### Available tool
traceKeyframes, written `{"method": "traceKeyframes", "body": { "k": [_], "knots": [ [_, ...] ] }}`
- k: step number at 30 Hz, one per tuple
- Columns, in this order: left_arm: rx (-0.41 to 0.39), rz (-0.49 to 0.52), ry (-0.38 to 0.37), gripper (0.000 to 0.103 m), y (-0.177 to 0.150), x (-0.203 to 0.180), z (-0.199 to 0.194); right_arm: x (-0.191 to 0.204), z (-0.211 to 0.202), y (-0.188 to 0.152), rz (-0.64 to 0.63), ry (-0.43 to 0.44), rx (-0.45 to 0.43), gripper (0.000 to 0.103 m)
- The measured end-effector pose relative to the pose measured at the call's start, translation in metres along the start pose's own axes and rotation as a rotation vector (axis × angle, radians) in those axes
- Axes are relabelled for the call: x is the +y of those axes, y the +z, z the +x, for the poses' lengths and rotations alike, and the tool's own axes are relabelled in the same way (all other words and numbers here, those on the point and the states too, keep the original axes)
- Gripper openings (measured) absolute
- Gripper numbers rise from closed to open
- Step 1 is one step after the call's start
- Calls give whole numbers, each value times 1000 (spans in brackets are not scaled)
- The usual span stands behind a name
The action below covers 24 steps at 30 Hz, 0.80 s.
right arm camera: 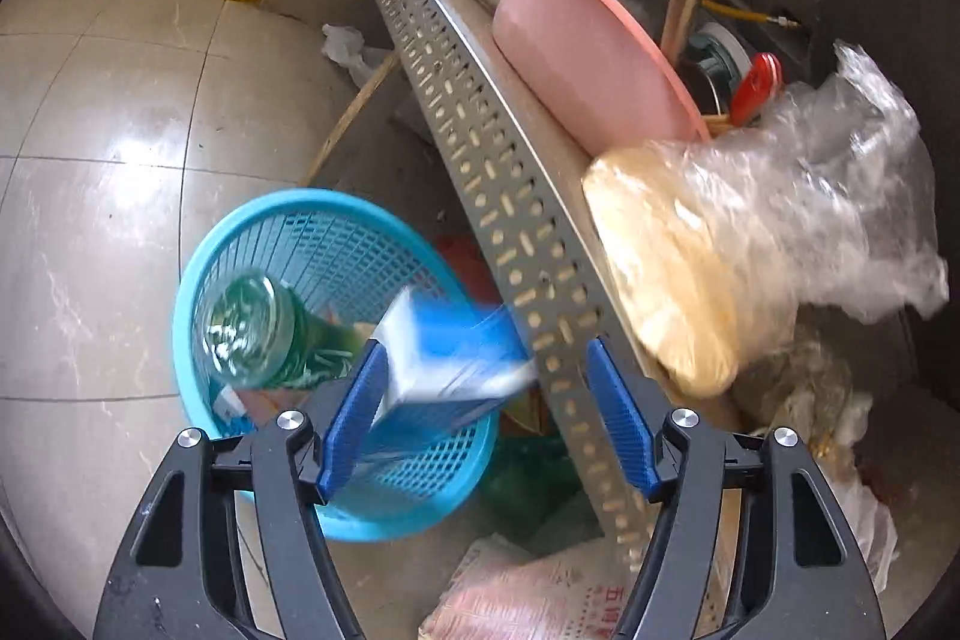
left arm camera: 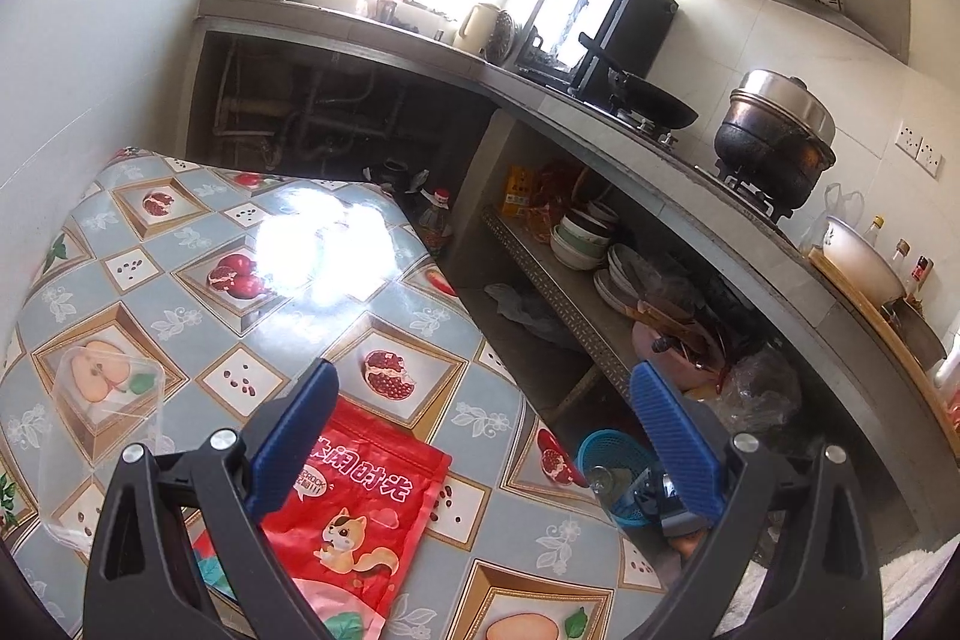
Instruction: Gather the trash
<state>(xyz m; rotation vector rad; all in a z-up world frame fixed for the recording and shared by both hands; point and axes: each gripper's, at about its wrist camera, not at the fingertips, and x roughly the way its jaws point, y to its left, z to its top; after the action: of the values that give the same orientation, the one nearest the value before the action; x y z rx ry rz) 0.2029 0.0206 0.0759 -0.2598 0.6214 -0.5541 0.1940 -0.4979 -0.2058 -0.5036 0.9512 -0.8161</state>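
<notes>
Trash is split between two places. The blue-and-white carton, blurred, sits between the right gripper's fingers over the blue mesh basket; its edge lies against the left pad, while the right pad stands clear of it, so the jaws are apart and not clamped. An empty clear bottle lies inside the basket, which stands on the tiled floor just beside a perforated metal shelf bearing a pink tub and a plastic-wrapped bundle.

The left gripper hangs above the table with its jaws wide apart, holding nothing. Under it lies a red snack pouch with a squirrel print, on a fruit-patterned tablecloth; a clear plastic tray lies near the pouch, to its left.
</notes>
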Motion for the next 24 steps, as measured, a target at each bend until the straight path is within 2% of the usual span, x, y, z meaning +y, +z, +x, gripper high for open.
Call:
{"method": "traceKeyframes", "body": {
  "k": [5, 9, 12, 18, 24],
  "knots": [
    [3, 5, -12, 96, -2, -3, -2, -3, -3, -4, 6, -13, 22, 65],
    [-11, 10, -10, 96, -4, -3, -7, -11, -14, -7, 65, 16, 27, 65],
    [-15, 21, 7, 96, -6, -1, -9, -25, -43, -18, 143, 62, 21, 69],
    [-9, 31, 37, 96, -13, 7, -15, -61, -104, -41, 280, 144, 23, 69],
    [-16, 7, 85, 97, -24, 26, -33, -97, -158, -29, 384, 245, -15, 70]
  ]
}}
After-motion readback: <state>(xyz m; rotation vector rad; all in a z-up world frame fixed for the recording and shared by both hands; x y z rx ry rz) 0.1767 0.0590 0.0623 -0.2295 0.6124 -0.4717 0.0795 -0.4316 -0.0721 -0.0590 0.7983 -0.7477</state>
